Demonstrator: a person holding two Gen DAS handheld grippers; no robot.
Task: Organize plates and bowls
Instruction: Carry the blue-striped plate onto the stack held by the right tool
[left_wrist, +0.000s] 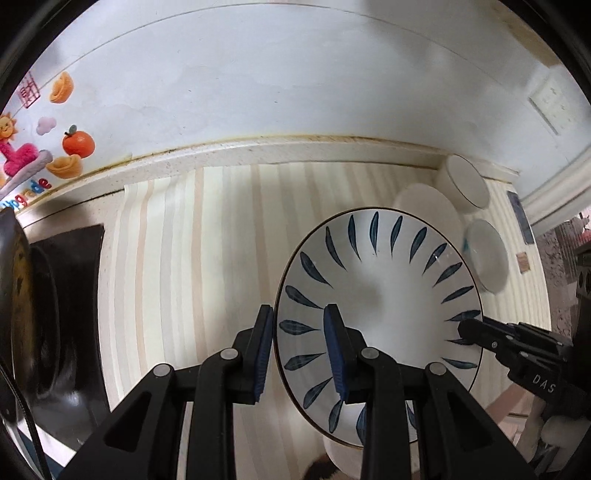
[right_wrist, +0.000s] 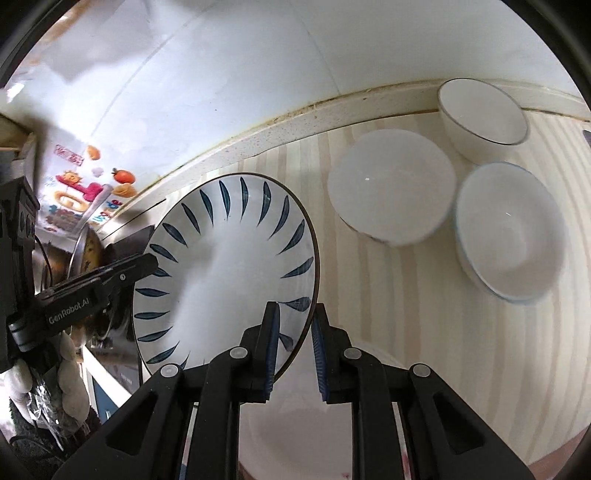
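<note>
A white plate with blue leaf marks (left_wrist: 388, 295) hangs above the striped counter, held at both sides. My left gripper (left_wrist: 298, 310) is shut on its left rim, one finger above and one below. My right gripper (left_wrist: 476, 332) grips the opposite rim. In the right wrist view the same plate (right_wrist: 229, 251) sits with its edge between the pads of my right gripper (right_wrist: 295, 308), and my left gripper (right_wrist: 147, 264) clamps the far side. Three white bowls (right_wrist: 391, 184) (right_wrist: 484, 114) (right_wrist: 509, 229) stand near the wall. Another white dish (right_wrist: 295, 424) lies beneath the plate.
A black cooktop (left_wrist: 74, 295) with a lidded pan (left_wrist: 14, 280) lies at the left. The striped mat (left_wrist: 177, 258) covers the counter up to the tiled wall with stickers (left_wrist: 70, 144). The bowls (left_wrist: 487, 254) crowd the right end by a wall socket (left_wrist: 550, 107).
</note>
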